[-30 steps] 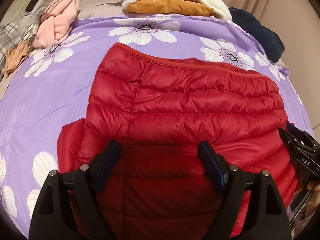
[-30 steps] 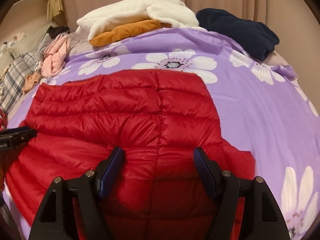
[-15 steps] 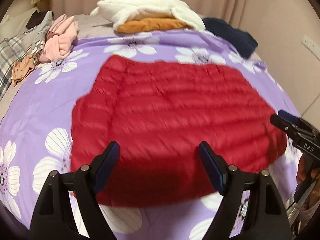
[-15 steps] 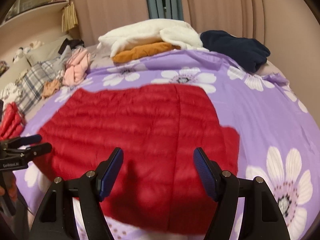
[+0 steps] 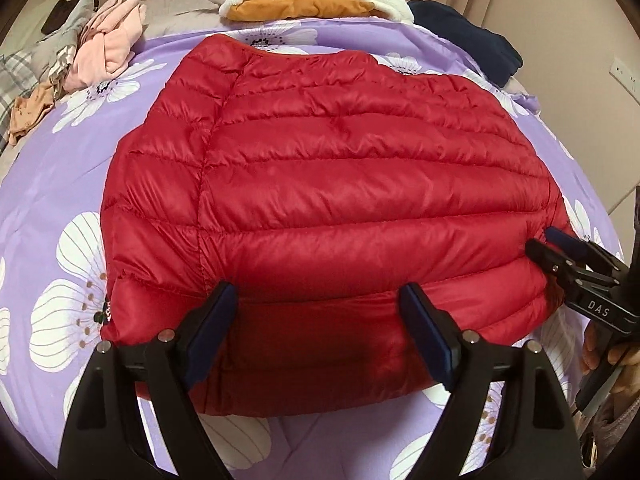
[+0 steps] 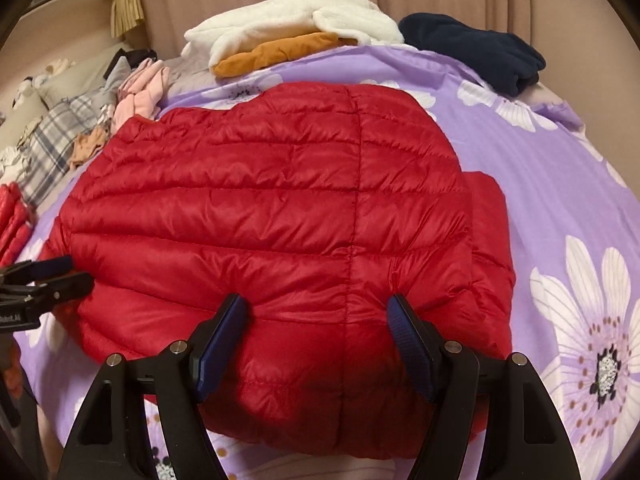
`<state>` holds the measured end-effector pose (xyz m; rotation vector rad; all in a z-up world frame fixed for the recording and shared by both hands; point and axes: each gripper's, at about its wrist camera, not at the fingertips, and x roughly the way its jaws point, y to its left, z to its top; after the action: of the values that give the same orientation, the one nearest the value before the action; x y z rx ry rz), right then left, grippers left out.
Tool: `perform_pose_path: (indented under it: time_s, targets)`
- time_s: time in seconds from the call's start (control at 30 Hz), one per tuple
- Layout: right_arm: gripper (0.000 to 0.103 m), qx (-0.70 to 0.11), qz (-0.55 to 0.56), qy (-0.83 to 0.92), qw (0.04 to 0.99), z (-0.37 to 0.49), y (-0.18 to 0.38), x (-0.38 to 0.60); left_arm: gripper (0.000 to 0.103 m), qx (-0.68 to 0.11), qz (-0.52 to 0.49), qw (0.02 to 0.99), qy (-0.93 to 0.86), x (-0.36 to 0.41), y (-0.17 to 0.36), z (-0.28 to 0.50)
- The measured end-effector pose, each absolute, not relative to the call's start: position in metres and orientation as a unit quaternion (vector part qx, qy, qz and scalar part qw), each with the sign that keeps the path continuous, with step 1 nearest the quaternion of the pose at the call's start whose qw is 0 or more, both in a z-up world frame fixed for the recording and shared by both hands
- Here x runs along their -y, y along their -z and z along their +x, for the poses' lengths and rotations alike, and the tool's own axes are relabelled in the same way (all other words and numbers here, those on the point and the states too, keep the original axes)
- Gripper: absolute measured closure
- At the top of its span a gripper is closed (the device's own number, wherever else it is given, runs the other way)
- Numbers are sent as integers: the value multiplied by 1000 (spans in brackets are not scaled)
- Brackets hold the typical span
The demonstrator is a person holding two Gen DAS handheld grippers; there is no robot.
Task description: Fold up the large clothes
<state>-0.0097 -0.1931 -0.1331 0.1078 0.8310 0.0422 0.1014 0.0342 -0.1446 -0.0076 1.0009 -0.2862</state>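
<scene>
The red puffer jacket (image 5: 332, 200) lay spread flat on the purple flowered bedspread (image 5: 60, 184), its quilted back up, with a sleeve or side panel tucked under and showing along its right edge in the right wrist view. A second before, the jacket filled the lower part of both views with the grippers low and close over it. Half a second before, both views had drawn back enough to show the whole garment and the bedspread in front of its near edge. Now both grippers had come in again toward that near edge. The jacket itself looked unmoved on the bed, so this was likely a re-approach to pick up the near edge for the next fold, not a fold in progress.

The left gripper (image 5: 320, 320) hung above the near left part of the jacket, and its jaws had just been opening a little. They stood spread wide, with red fabric seen between them but nothing pinched. The right gripper (image 6: 316, 328) hovered over the near right part, straddling the vertical seam. Its jaws were also released and gripped nothing.

Farther back on the bed lay a white and orange pile (image 6: 288, 36), a dark blue garment (image 6: 476, 48) and pink clothes (image 5: 108, 48).
</scene>
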Motion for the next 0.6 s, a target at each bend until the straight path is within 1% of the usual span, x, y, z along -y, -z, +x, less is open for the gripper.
perform_pose_path:
  time_s: [0.23,0.43,0.5,0.6]
  targets:
    - [31,-409,54,-18,911,-13,129,192,18,-487,-21,863,135,-38,139,99]
    - [31,-403,61,-14,913,-24,111,196,18,-474,-129,859,147,-77,106,83]
    - [31,-396,64,-14,916,-29,105,198,18,-458,-164,863,137,-101,93,77]
    - [31,-382,73,-16,921,-35,97,202,16,-445,-212,862,116,-133,87,71]
